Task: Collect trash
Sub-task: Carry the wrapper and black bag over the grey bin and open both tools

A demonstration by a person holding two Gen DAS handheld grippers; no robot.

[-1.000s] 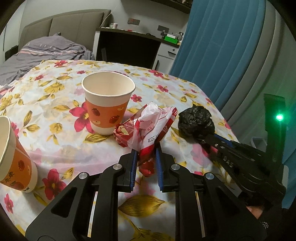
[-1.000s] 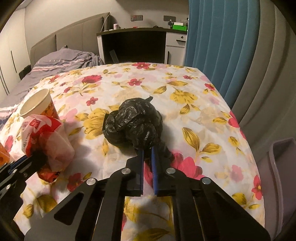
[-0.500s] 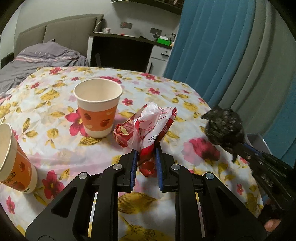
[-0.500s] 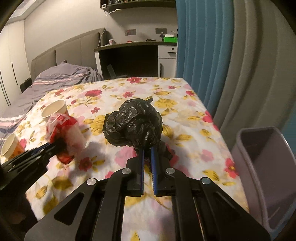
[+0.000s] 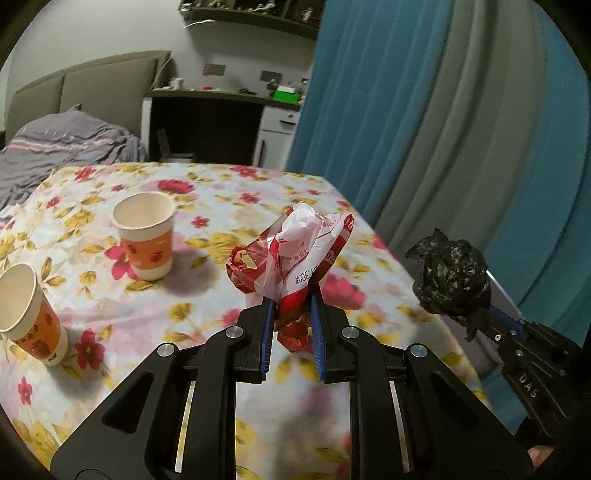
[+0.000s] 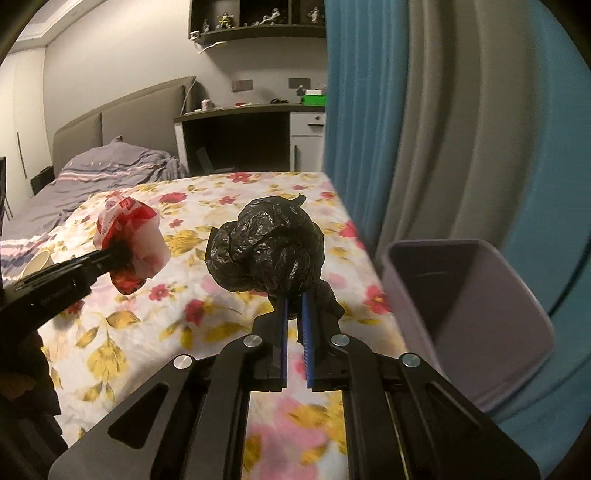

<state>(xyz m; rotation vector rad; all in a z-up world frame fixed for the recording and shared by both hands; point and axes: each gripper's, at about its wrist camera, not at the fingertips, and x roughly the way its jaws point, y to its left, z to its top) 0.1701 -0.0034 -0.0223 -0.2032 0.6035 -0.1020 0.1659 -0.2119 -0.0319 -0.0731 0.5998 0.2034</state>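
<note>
both lifted clear of the flowered desk (image 5: 155, 306) since a second ago and swung toward the grey bin (image 6: 476, 317): right tool (image 6: 294, 299) clenched on black bag wad (image 6: 267, 251), left tool (image 5: 291, 308) grasping red-white wrapper (image 5: 295, 251), so dropping looks next.

a bedroom in a home. a bed (image 6: 110, 170) with a rumpled grey striped duvet stands against a padded grey headboard (image 6: 122, 118). beside it is a built-in desk (image 6: 243, 110) with white drawers (image 6: 308, 140) and small clutter on top, and a wall shelf (image 6: 258, 26) above holds little figurines. long blue and grey curtains (image 6: 424, 129) hang to the floor. a table with a floral tablecloth (image 5: 229, 192) fills the foreground, a lilac waste bin (image 6: 472, 317) at its edge.
</note>
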